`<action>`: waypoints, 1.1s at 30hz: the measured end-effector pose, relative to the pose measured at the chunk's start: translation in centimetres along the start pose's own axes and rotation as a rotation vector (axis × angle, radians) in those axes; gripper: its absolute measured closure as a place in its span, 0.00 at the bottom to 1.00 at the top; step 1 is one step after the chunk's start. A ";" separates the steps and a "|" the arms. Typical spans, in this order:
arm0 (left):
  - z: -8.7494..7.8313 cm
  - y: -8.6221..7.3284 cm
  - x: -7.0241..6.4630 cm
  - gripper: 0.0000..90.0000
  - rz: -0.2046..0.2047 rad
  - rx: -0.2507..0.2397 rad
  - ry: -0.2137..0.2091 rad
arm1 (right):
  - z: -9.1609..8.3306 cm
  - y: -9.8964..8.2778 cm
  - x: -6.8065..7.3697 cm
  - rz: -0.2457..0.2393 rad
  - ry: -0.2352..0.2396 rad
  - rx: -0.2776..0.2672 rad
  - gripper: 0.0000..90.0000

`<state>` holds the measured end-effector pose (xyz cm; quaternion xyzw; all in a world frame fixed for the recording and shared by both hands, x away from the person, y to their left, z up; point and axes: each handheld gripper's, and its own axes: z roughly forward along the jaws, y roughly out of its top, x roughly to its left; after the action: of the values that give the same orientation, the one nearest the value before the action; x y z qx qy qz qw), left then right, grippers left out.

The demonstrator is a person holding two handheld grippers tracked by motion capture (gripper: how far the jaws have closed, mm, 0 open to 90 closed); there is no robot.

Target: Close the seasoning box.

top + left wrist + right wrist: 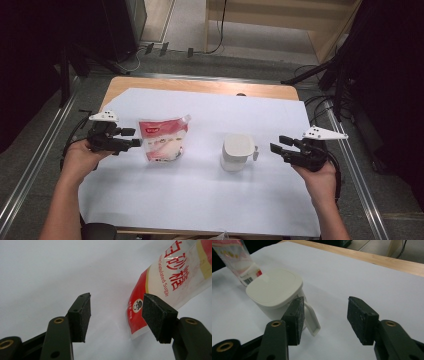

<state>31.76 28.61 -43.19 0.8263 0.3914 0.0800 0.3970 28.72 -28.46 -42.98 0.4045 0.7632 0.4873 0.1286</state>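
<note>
Your right gripper (276, 144) has its jaws apart with nothing between them; the white lidded cup (237, 151) stands just beside it, handle toward the jaws. Your left gripper (132, 137) gapes too, holding nothing, with the sugar pouch (163, 139) just past its tips.
</note>
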 end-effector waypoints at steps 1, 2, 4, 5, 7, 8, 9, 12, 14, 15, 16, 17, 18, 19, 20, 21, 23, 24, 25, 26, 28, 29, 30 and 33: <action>0.0 0.0 0.0 0.46 0.000 0.001 -0.001 | 0.0 -0.1 -0.2 0.001 -0.003 0.003 0.52; -0.1 0.0 0.0 0.46 -0.001 0.004 -0.001 | -0.1 -0.3 -0.3 0.002 -0.007 0.004 0.51; 0.0 -0.1 0.0 0.46 0.000 -0.004 0.002 | -0.1 -0.6 -0.7 0.001 -0.019 0.008 0.50; -0.1 -0.1 0.1 0.46 0.008 0.000 0.002 | -0.1 -0.7 -0.9 0.001 -0.025 0.009 0.50; -0.1 -0.1 0.1 0.46 -0.001 -0.007 0.005 | 0.0 -1.0 -1.3 0.002 -0.027 0.007 0.50; -0.1 -0.2 0.1 0.46 -0.001 -0.006 0.004 | 0.0 -1.1 -1.5 0.007 -0.031 0.008 0.50; -0.2 -0.2 0.1 0.46 -0.004 -0.004 0.005 | 0.0 -1.3 -1.7 0.016 -0.030 0.006 0.50; -0.2 -0.3 0.2 0.46 -0.007 -0.003 0.012 | 0.1 -1.7 -2.3 0.021 -0.037 0.007 0.50; -0.2 -0.3 0.1 0.46 -0.009 -0.001 0.012 | 0.1 -2.0 -2.5 0.024 -0.041 0.008 0.49; -0.2 -0.4 0.1 0.46 -0.007 -0.002 0.011 | 0.1 -2.1 -2.6 0.025 -0.043 0.012 0.49; -0.2 -0.4 0.1 0.46 -0.006 -0.003 0.010 | 0.0 -2.3 -2.8 0.023 -0.050 0.012 0.48; -0.3 -0.4 0.2 0.46 -0.009 0.001 0.008 | -0.1 -2.4 -2.9 0.028 -0.052 0.011 0.48; -0.2 -0.4 0.2 0.45 -0.011 -0.002 0.010 | -0.1 -2.5 -3.0 0.035 -0.055 0.010 0.47; -0.2 -0.4 0.2 0.45 -0.009 -0.003 0.011 | -0.1 -2.6 -3.1 0.047 -0.060 0.014 0.47; -0.2 -0.5 0.2 0.45 -0.010 -0.004 0.012 | -0.1 -2.7 -3.3 0.041 -0.063 0.011 0.46; -0.2 -0.5 0.2 0.45 -0.010 -0.006 0.010 | -0.1 -2.7 -3.3 0.049 -0.066 0.010 0.45; -0.2 -0.5 0.2 0.45 -0.009 -0.004 0.010 | -0.1 -2.8 -3.5 0.051 -0.070 0.008 0.44; -0.2 -0.5 0.2 0.45 -0.012 -0.008 0.013 | -0.2 -2.8 -3.6 0.059 -0.072 0.006 0.44; -0.2 -0.5 0.3 0.45 -0.012 -0.004 0.009 | -0.1 -2.9 -3.8 0.057 -0.077 0.002 0.44; -0.2 -0.5 0.3 0.45 -0.012 -0.002 0.010 | -0.2 -2.9 -3.8 0.062 -0.082 0.004 0.44; -0.2 -0.5 0.3 0.45 -0.014 -0.001 0.010 | -0.2 -3.0 -4.0 0.062 -0.092 0.001 0.44; -0.2 -0.5 0.3 0.44 -0.013 -0.002 0.009 | -0.2 -3.0 -4.0 0.066 -0.098 0.005 0.44; -0.2 -0.5 0.3 0.44 -0.012 -0.004 0.011 | -0.2 -3.0 -4.1 0.067 -0.101 0.003 0.44; -0.2 -0.5 0.3 0.44 -0.012 -0.002 0.009 | -0.2 -3.0 -4.1 0.067 -0.103 0.001 0.44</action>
<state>31.57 29.14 -43.52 0.8232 0.3979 0.0816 0.3967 29.70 -32.23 -46.25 0.4544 0.7418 0.4694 0.1513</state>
